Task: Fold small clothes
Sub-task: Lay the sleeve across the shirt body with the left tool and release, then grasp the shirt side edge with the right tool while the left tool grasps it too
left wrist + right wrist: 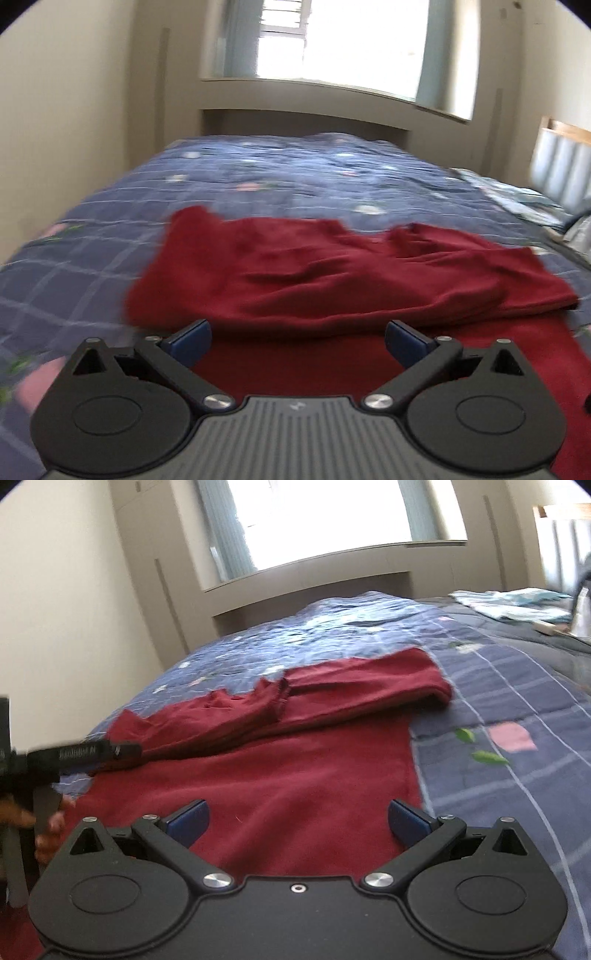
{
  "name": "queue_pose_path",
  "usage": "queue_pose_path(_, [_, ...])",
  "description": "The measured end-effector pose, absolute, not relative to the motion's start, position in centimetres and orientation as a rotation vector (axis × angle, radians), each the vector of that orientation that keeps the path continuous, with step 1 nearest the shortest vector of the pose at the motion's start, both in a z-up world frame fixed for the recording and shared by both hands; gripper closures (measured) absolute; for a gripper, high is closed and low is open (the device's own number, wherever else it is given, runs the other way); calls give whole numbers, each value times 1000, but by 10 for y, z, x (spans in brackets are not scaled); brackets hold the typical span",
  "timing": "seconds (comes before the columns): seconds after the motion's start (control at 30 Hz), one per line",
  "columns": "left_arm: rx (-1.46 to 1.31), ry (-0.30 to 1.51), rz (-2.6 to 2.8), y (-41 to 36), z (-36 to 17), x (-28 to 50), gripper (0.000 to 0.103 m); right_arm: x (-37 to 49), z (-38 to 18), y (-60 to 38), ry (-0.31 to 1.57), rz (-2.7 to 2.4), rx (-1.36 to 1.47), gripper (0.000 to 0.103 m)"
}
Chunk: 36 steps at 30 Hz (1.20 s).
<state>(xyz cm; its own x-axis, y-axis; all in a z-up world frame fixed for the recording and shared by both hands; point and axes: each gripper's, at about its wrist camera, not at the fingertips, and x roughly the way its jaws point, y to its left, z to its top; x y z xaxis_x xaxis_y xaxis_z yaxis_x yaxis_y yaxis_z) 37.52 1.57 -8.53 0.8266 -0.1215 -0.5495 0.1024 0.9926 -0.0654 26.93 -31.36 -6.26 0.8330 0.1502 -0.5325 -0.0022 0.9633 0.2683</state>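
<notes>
The red garment (pixel 258 760) lies spread on the blue checked quilt (pixel 517 701), its far part already doubled over into a thick band (pixel 369 686) that runs across the bed; the near layer lies flat beneath both tools. The left gripper (pixel 297 341) hovers over the near red cloth with its jaws wide apart and nothing between them. The right gripper (pixel 297 821) is likewise spread and empty above the flat layer. The folded band looks loose and uneven, with a ragged edge near its middle, so a pinch that catches only the top layer could drag it askew or undo it. The cloth is soft and may bunch if one side lifts ahead of the other. A pale folded cloth (pixel 509 605) lies well apart, near the far corner.
</notes>
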Motion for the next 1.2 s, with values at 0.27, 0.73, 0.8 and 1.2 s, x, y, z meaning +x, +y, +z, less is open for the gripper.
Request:
queue_pose_path(0.27, [-157, 591, 48, 85, -72, 394, 1, 352, -43, -303, 573, 190, 183, 11])
queue_pose_path(0.73, [-296, 609, 64, 141, -70, 417, 1, 439, -44, -286, 574, 115, 111, 101])
queue_pose_path(0.8, [-299, 602, 57, 140, -68, 423, 1, 433, -36, -292, 525, 84, 111, 101])
queue_pose_path(1.2, [-292, 641, 36, 138, -82, 507, 7, 423, -77, -309, 552, -13, 152, 95])
